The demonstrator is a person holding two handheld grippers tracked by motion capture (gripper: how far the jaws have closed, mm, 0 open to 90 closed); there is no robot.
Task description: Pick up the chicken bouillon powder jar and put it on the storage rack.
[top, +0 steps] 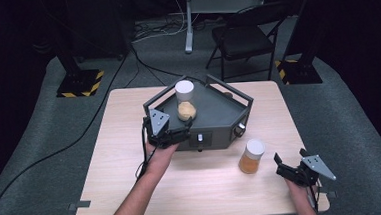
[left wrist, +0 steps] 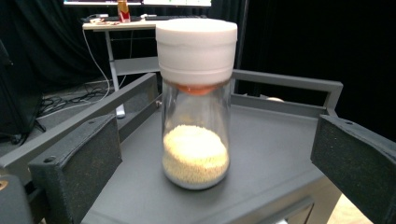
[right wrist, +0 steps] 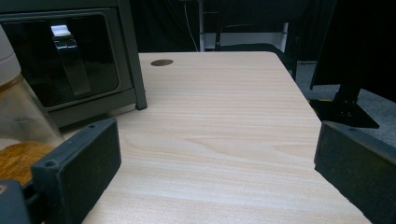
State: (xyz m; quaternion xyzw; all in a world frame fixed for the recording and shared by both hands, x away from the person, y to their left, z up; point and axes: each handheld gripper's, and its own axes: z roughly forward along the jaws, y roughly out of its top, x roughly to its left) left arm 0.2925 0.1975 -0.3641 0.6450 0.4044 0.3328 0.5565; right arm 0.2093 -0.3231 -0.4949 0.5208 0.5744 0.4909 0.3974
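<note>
The left gripper [top: 180, 133] has its jaws spread wide and grips nothing. In the left gripper view its two black pads [left wrist: 77, 163] stand on either side of a glass jar [left wrist: 196, 140], clear of the glass on both sides, with the jar a little beyond the tips. That jar wears a white lid [left wrist: 196, 44], holds pale grains in its lower part and stands upright on the flat top of a dark grey scale-like box [top: 214, 111], toward the box's left side. An orange part under the lid is too blurred to make out. The far rail of the box's frame is partly hidden behind the jar.

The right gripper [top: 282, 167] is also wide open and empty, low over the near right corner of the wooden table [top: 133, 191]. In the right gripper view only bare tabletop lies between its pads [right wrist: 79, 163]. A second jar [top: 251, 156] with a white cap and brown powder stands on the table just left of this gripper, near the box's front; in the right gripper view it is cut off by the left edge.
</note>
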